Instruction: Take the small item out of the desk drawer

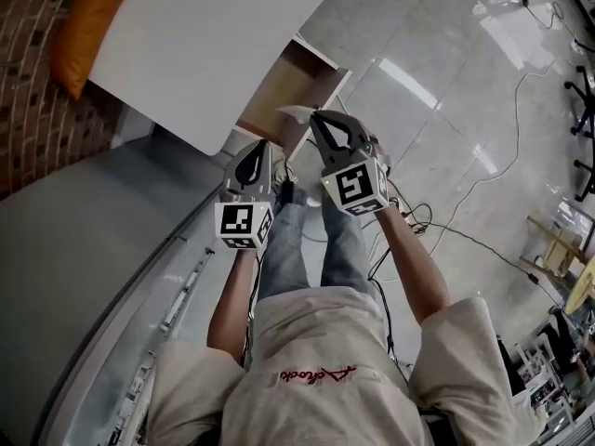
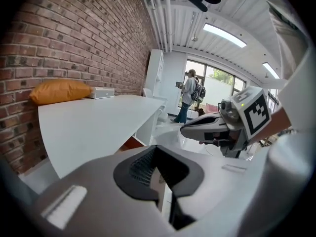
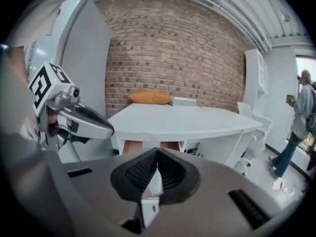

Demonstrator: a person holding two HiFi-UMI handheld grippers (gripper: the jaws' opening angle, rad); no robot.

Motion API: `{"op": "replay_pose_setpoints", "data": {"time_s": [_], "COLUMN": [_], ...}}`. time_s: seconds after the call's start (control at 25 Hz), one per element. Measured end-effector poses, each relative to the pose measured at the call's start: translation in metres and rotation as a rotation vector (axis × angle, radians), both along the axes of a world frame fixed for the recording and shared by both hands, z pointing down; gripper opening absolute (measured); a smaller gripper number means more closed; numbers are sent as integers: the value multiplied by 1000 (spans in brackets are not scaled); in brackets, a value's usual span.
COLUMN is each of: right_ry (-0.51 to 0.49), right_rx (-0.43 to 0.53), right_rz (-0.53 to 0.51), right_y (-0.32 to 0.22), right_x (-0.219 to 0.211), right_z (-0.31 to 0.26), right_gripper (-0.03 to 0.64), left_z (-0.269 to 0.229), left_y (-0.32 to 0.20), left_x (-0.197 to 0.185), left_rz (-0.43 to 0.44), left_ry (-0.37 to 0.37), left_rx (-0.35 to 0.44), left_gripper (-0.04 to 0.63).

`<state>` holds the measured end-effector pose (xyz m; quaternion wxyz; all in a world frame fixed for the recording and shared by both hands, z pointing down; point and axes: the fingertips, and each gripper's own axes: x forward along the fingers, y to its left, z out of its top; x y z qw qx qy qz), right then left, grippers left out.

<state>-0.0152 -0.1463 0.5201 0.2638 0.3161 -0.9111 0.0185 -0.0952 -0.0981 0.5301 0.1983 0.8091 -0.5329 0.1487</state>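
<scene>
The white desk (image 1: 204,45) fills the upper left of the head view. At its near corner a drawer (image 1: 284,86) stands open and shows a brown wooden inside. My right gripper (image 1: 316,116) hangs in front of that drawer, shut on a small white item (image 1: 296,111). In the right gripper view the item (image 3: 149,196) is a thin white piece clamped between the dark pads (image 3: 136,172). My left gripper (image 1: 262,147) is beside it to the left, shut with nothing in it. Its pads (image 2: 143,164) meet at the tip.
An orange cushion (image 1: 88,26) and a white box (image 2: 101,93) lie at the desk's back by the brick wall (image 2: 74,38). Cables (image 1: 465,203) trail over the glossy floor at right, and office chairs (image 1: 584,110) stand at the far right. A person (image 2: 188,95) stands far off by the windows.
</scene>
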Motion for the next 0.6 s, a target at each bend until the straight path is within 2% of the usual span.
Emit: {"op": "replay_pose_setpoints", "data": {"time_s": [0.16, 0.6], "right_ry": [-50, -182], "right_rx": [-7, 41], "right_rz": [82, 209], "right_y": [8, 27], "right_x": [20, 54], "right_z": [-36, -132], "right_gripper": [12, 12], "left_z": [-35, -128], "left_y": [2, -3], "left_x": [12, 30], "left_rz": [5, 23], "left_ry": [-2, -12], "left_rx": [23, 129], "left_gripper": [9, 9]}}
